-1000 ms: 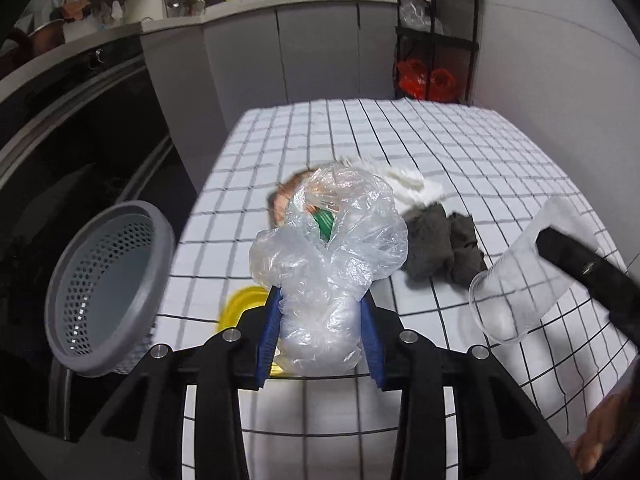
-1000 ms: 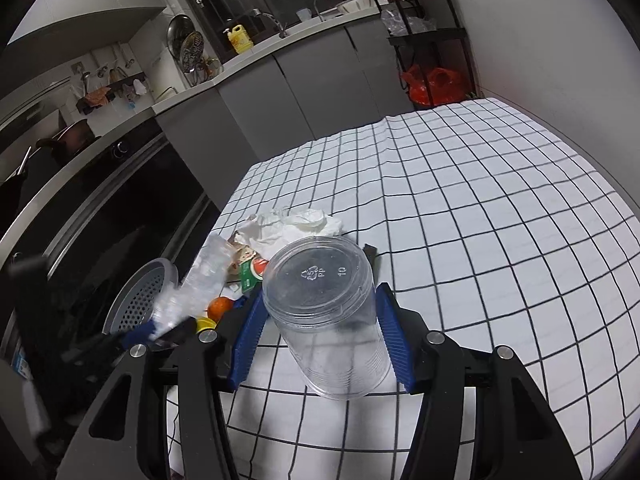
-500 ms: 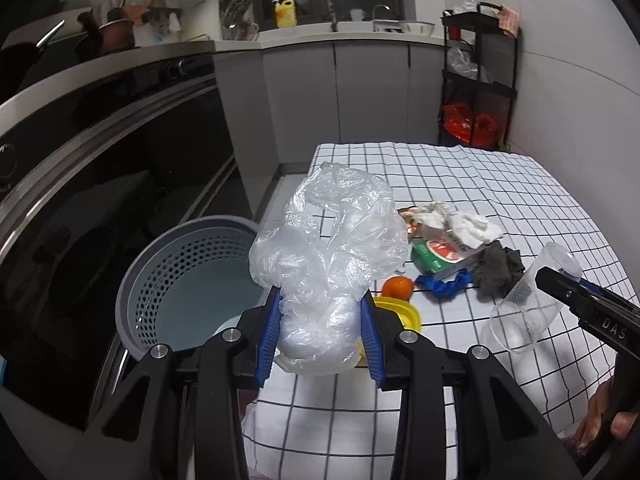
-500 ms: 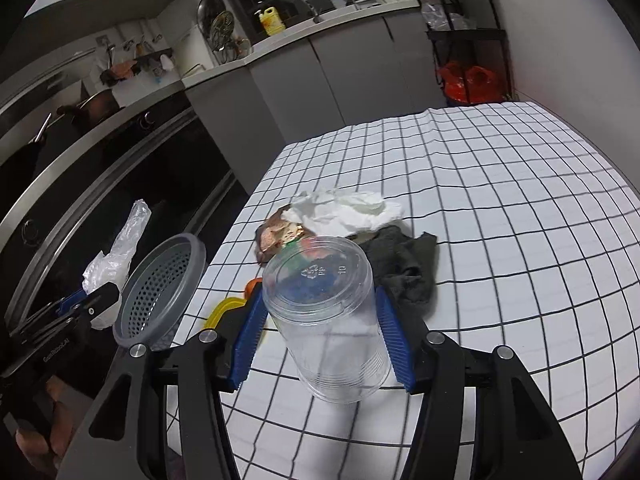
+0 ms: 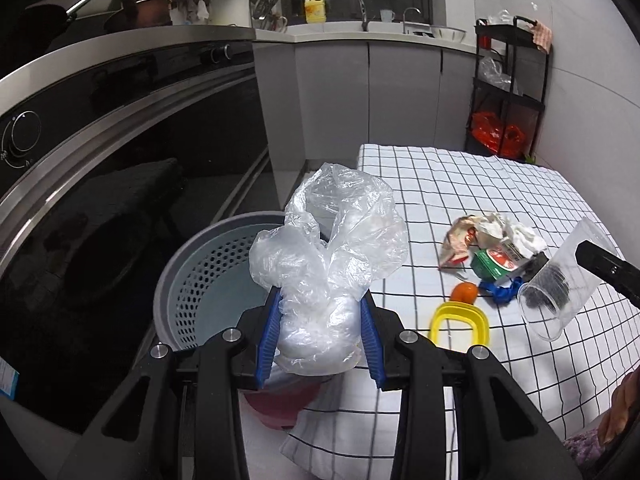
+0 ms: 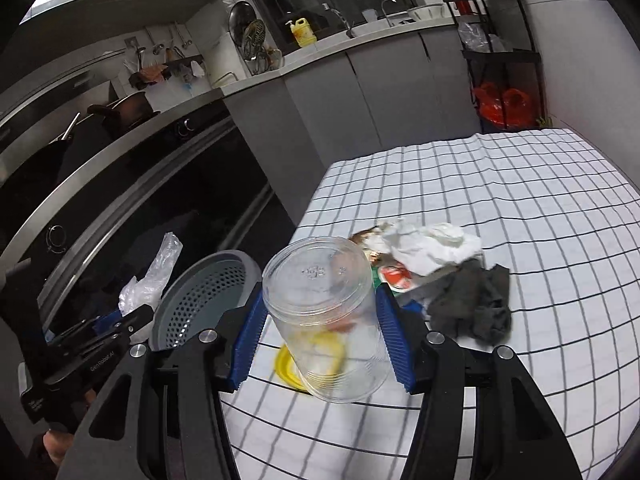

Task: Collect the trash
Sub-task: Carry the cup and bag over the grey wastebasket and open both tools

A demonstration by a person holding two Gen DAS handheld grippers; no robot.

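**Bag and cup held beside the bin, more trash left on the cloth**

While your left gripper (image 5: 320, 336) is closed on the crumpled plastic bag (image 5: 328, 256), pinching it low down, the bag sits just over the near rim of the grey bin (image 5: 176, 280), which stands on the floor beside the table edge. Your right gripper (image 6: 320, 344) is clamped on the clear plastic cup (image 6: 324, 312), held tilted above the checked cloth (image 6: 520, 208), on the table side of the bin.

Treat the bag as almost weightless and limp — it will billow and cling to the pads instead of dropping cleanly, so release it well inside the bin's rim. The cup is light, thin-walled and slick; squeeze across its middle, as you do now, and gently, since it could buckle or slip out.

Farther from the bin on the cloth lie a yellow ring (image 5: 460, 320), a small orange (image 5: 464, 292), a green-and-red carton (image 5: 496, 260), crumpled white paper (image 6: 432, 244) and a dark rag (image 6: 472, 304) — soft pieces best pinched at a bunched fold.
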